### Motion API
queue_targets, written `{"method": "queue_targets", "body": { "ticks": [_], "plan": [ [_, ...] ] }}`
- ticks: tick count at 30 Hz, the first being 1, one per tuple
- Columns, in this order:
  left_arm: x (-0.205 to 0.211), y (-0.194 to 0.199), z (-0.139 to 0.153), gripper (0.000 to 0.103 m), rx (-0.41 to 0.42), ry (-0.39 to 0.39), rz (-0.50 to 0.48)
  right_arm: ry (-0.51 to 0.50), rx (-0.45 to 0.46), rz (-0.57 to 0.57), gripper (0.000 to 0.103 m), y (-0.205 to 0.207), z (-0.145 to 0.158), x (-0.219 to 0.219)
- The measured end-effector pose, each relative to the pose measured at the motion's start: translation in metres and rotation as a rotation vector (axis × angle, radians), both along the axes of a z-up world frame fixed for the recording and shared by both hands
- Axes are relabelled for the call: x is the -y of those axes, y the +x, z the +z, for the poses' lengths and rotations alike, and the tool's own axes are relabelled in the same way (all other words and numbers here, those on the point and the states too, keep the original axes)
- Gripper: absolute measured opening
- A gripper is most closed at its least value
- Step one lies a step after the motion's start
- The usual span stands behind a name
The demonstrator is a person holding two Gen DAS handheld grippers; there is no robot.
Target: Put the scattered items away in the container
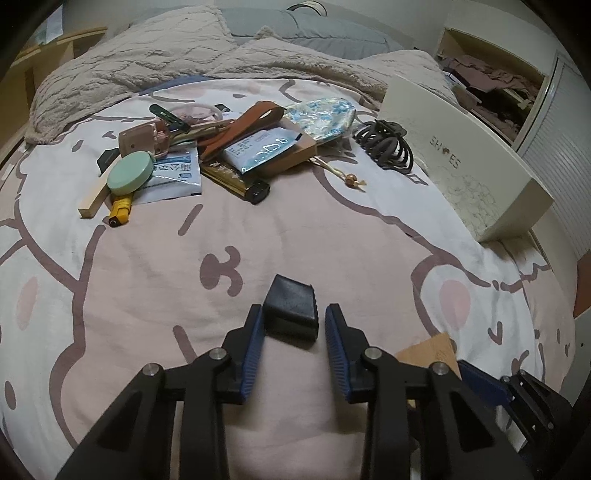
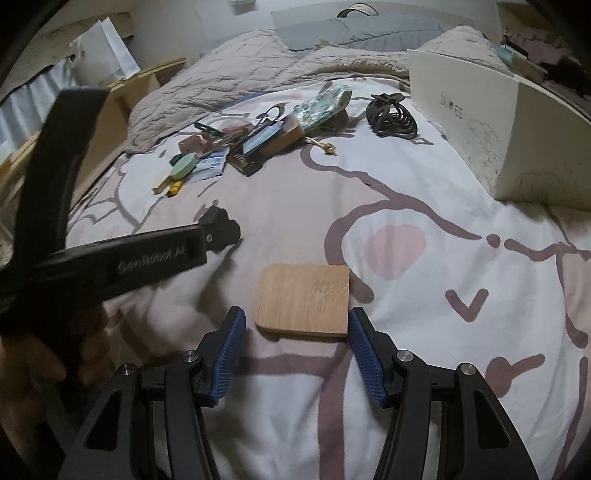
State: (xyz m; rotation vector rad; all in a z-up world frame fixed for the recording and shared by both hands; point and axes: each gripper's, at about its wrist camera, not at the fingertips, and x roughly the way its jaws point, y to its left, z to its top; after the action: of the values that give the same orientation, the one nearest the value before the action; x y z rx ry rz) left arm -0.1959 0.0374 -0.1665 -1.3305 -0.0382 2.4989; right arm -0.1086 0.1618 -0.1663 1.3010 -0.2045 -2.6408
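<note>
On the bedsheet [image 1: 147,295], the shoe box [image 1: 461,162] is seen at two o'clock, its inside hidden; scattered items [image 1: 258,147] are heaped at eleven. The wooden board [image 2: 303,299] is flanked by the spread right gripper [image 2: 295,325]; a black block [image 1: 291,299] is pinched by the left gripper [image 1: 293,317].

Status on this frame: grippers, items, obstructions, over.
Left gripper shut on small black box. Right gripper straddling wooden coaster, grip unclear. Nothing blocking shoebox.

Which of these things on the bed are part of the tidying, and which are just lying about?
Job: black case, wooden square, hair claw, green tin, shoe box.
Lying about: fuzzy blanket, grey pillow.
</note>
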Motion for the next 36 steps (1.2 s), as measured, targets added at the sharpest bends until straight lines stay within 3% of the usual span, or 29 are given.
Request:
{"method": "queue_targets", "body": {
  "ticks": [8,19,36],
  "plan": [
    [0.002,0.001,0.000,0.029,0.006,0.018,-0.002,0.133,-0.024,0.018,0.058,-0.011,-0.002,0.015],
    [0.005,0.004,0.009,0.029,-0.022,0.026,0.024,0.200,-0.077,0.028,0.056,-0.013,0.011,-0.001],
    [-0.004,0.011,0.030,0.029,-0.100,0.040,0.003,0.197,-0.158,0.003,0.056,-0.021,0.053,-0.063]
  ]
}}
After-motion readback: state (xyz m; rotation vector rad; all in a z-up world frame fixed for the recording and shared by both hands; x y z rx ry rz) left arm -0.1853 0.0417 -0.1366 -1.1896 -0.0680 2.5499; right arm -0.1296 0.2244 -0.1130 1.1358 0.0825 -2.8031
